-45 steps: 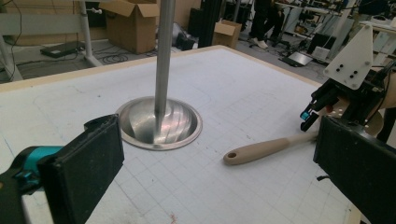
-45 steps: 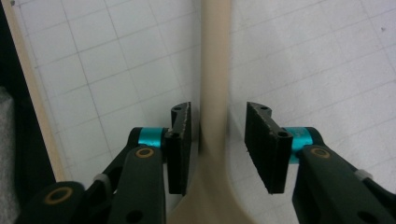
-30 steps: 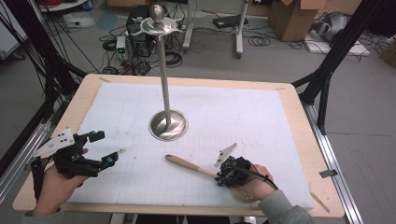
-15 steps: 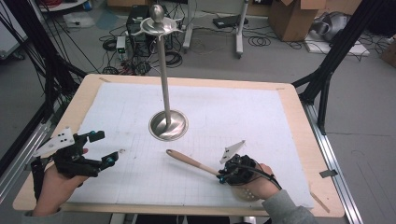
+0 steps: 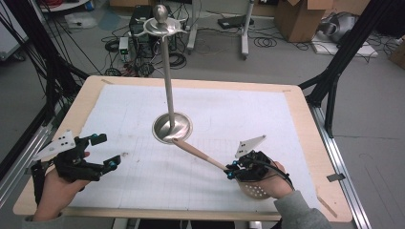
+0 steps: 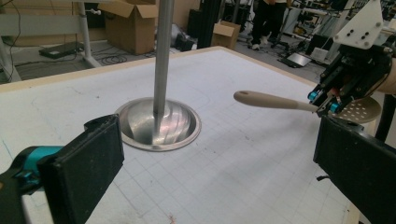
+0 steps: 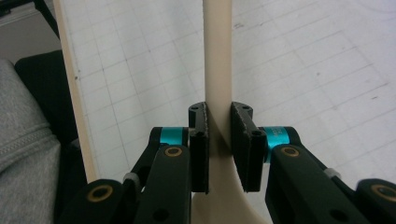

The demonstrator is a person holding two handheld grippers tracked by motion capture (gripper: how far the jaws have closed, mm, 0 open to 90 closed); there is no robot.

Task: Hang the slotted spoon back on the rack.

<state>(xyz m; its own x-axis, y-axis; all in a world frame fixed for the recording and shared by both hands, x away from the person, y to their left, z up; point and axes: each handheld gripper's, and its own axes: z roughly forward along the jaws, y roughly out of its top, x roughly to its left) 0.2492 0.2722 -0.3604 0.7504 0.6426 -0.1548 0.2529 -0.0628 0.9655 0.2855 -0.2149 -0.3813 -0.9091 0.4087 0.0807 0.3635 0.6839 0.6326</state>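
Note:
A beige slotted spoon is held in my right gripper (image 5: 231, 170), which is shut on its handle (image 5: 198, 152) near the perforated bowl (image 5: 255, 190). The handle slants up and to the left, and its tip reaches the edge of the metal stand's round base (image 5: 172, 128). In the right gripper view both pads (image 7: 201, 135) press the handle (image 7: 217, 56). The stand's thin pole (image 5: 168, 81) rises to curved hooks (image 5: 161, 26). My left gripper (image 5: 106, 151) is open and holds nothing at the table's left front, pointing at the base (image 6: 159, 123).
A white gridded mat (image 5: 239, 114) covers the wooden table (image 5: 305, 129). Behind the table's far edge lie cables, cardboard boxes (image 5: 298, 19) and black frame legs (image 5: 334, 71). A black rail (image 5: 344, 176) runs along the right side.
My right gripper has risen a little with the spoon, and the handle's tip has swung up and toward the stand's base. The left gripper has stayed where it was.

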